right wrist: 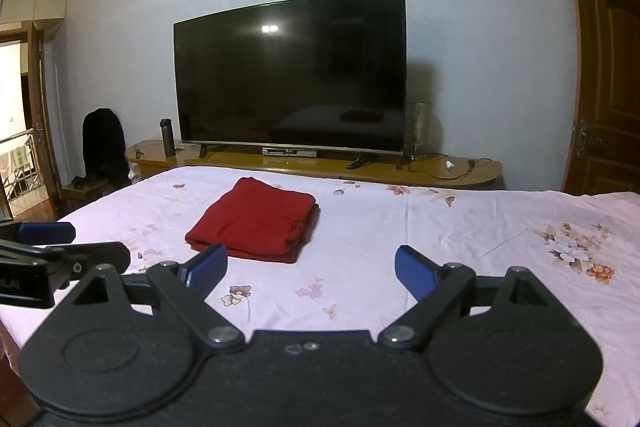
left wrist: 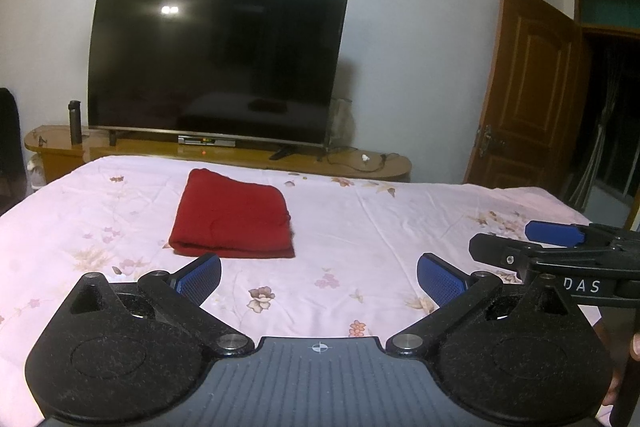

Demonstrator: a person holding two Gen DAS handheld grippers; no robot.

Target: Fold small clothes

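The left hand-held gripper (left wrist: 319, 277) hangs over the bed (left wrist: 380, 227) with its two blue fingers (left wrist: 202, 275) spread wide apart. Nothing is between them. The right hand-held gripper (right wrist: 311, 267) is the same: its fingers are far apart and hold nothing.

The red cloth (left wrist: 232, 217) is folded into a neat flat pile. It lies on the pink flowered bed, in front of the left hand-held gripper and a bit to its left side. The cloth is just past that gripper's left finger and not touching it. From the right hand-held gripper, the red cloth (right wrist: 256, 225) is also ahead and to the left, just beyond its left finger.

The two grippers are side by side, near each other.

Past the bed, far ahead of both grippers, a big black TV (left wrist: 216, 63) stands on a long wooden table (left wrist: 360, 157). A dark bottle (left wrist: 75, 122) stands upright beside the TV.
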